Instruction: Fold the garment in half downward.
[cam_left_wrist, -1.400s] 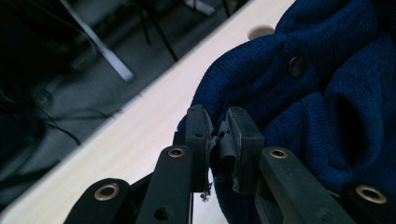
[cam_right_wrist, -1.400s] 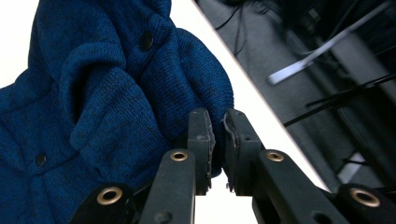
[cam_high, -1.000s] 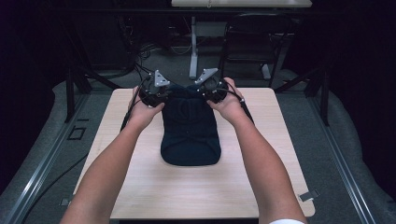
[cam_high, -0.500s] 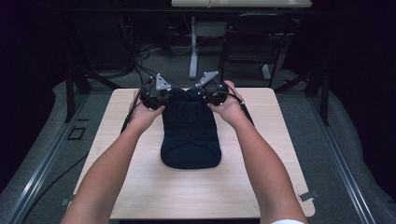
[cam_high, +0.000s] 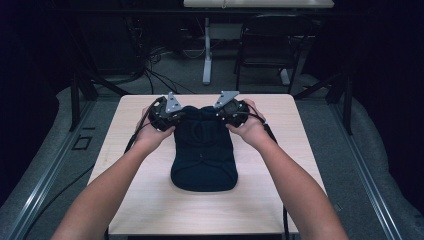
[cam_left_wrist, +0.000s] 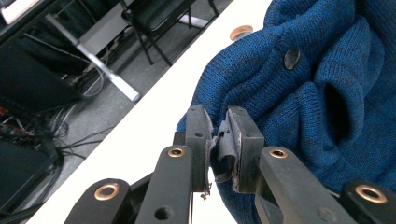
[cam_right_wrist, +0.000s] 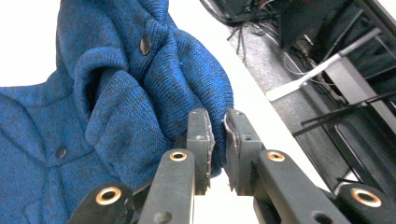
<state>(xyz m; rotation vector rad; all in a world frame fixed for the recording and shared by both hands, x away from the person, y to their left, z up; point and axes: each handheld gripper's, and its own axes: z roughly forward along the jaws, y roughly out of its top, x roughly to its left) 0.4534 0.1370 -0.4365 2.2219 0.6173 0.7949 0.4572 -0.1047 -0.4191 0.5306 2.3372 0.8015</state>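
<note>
**Kid:** Where is the sweater?

**Friend:** The blue knit sweater (cam_high: 203, 150) lies in the middle of the wooden table (cam_high: 150, 200). From above it looks very dark. Its rounded end points to 6 o'clock, toward the person. Its bunched end is at 12 o'clock, between the two tools. It has small dark buttons (cam_left_wrist: 292, 58) on it.

**Kid:** What is the left tool doing?

**Friend:** The left gripper (cam_left_wrist: 218, 135) sits at about 10 o'clock from the middle of the sweater. Its jaws are squeezed close together. A bit of the blue knit is pinched between the pads. So it holds the sweater's edge.

**Kid:** And the right one?

**Friend:** The right gripper (cam_right_wrist: 218, 140) is at about 2 o'clock. Its jaws are close together too. The fold of sweater lies against the left pad. A thin gap shows beside the other pad, so I cannot tell if it really pinches the cloth.

**Kid:** What else is there?

**Friend:** A black chair (cam_high: 265, 45) and some cables (cam_high: 150, 75) are on the floor past the table, at 12 o'clock.
</note>
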